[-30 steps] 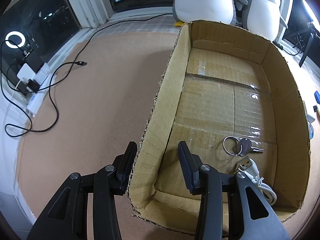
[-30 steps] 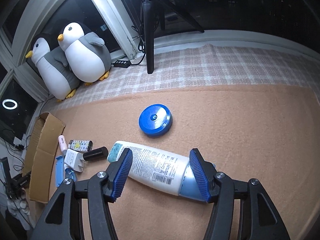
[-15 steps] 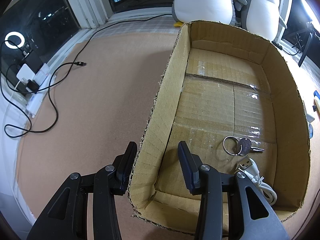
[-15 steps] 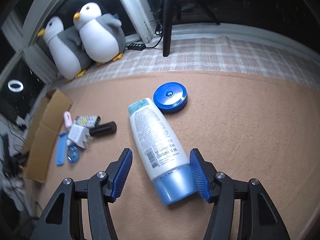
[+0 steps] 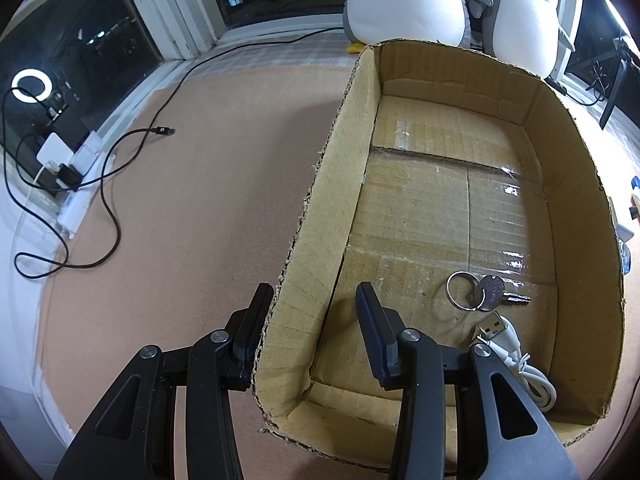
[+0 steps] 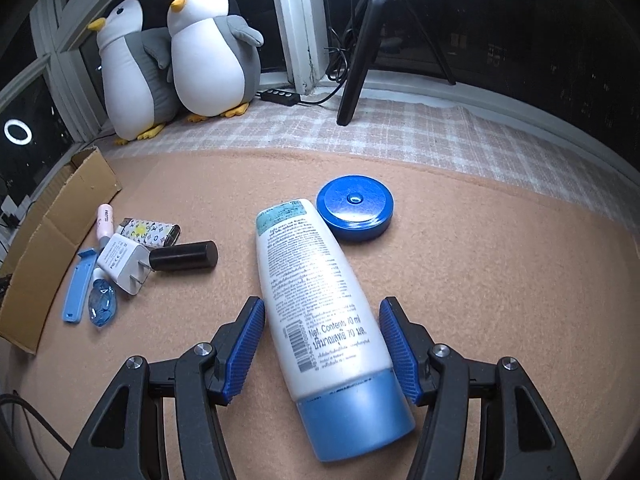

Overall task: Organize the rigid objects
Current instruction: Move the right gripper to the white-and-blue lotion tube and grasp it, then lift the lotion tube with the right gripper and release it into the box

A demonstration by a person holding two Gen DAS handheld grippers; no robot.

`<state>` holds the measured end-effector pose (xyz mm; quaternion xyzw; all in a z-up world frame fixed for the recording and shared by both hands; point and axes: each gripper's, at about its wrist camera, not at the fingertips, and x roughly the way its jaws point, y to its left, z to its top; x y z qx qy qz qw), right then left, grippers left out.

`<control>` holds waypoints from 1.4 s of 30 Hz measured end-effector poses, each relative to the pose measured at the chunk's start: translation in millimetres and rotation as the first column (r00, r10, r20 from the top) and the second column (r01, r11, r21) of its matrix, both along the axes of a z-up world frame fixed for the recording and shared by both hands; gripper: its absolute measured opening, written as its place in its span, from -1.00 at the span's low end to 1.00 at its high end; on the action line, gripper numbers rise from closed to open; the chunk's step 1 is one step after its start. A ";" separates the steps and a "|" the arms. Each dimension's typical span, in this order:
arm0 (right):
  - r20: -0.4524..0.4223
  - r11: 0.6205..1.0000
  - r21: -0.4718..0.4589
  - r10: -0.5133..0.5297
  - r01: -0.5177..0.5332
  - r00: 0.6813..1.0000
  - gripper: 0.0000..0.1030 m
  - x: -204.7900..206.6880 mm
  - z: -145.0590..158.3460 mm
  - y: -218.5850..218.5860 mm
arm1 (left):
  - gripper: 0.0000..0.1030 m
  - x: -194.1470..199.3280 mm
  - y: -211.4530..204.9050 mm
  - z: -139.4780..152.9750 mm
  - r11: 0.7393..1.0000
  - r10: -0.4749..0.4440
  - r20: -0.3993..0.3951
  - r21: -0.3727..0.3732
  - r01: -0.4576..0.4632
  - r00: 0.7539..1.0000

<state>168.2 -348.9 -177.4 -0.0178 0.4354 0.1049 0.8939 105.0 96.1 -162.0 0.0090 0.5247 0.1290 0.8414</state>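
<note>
A white bottle with a blue cap (image 6: pixel 316 296) lies on the tan mat, cap toward me. My right gripper (image 6: pixel 320 312) is open and straddles its lower body; narrow gaps show at both blue pads. A blue round lid (image 6: pixel 354 212) rests just beyond the bottle. In the left wrist view, my left gripper (image 5: pixel 312 292) straddles the left wall of the cardboard box (image 5: pixel 576 200). Its outer finger lies against the wall's outside and its inner finger stands apart inside. Keys on a ring (image 5: pixel 480 292) and a white USB cable (image 5: pixel 516 356) lie in the box.
Left of the bottle sit a black cylinder (image 6: pixel 184 256), a white charger (image 6: pixel 120 260), a patterned lighter (image 6: pixel 150 232), a pink tube (image 6: pixel 105 224) and a blue clip (image 6: pixel 78 284). Two plush penguins (image 6: pixel 208 48) and a tripod (image 6: pixel 356 68) stand behind. A black cable (image 5: pixel 112 152) lies left of the box.
My right gripper has rolled and come down over the bottle, which lay crosswise beyond the fingertips and now runs lengthwise between them. The left gripper and the box have not moved.
</note>
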 end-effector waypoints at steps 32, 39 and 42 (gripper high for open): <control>0.051 0.997 0.063 0.034 -0.037 0.998 -0.16 -32.6 59.1 59.0 | -0.20 -2.7 10.9 -3.3 0.998 -0.003 0.021 -0.056 0.004 1.000; 0.081 0.983 0.103 0.143 -0.151 0.986 -0.15 -27.6 91.2 127.8 | -0.20 -2.4 14.6 -4.3 0.997 -0.011 0.026 -0.070 0.013 1.000; 0.098 0.972 0.111 0.196 -0.207 0.976 -0.15 -27.3 99.5 162.3 | -0.20 -1.9 14.6 -4.4 0.998 -0.016 0.027 -0.062 0.018 0.999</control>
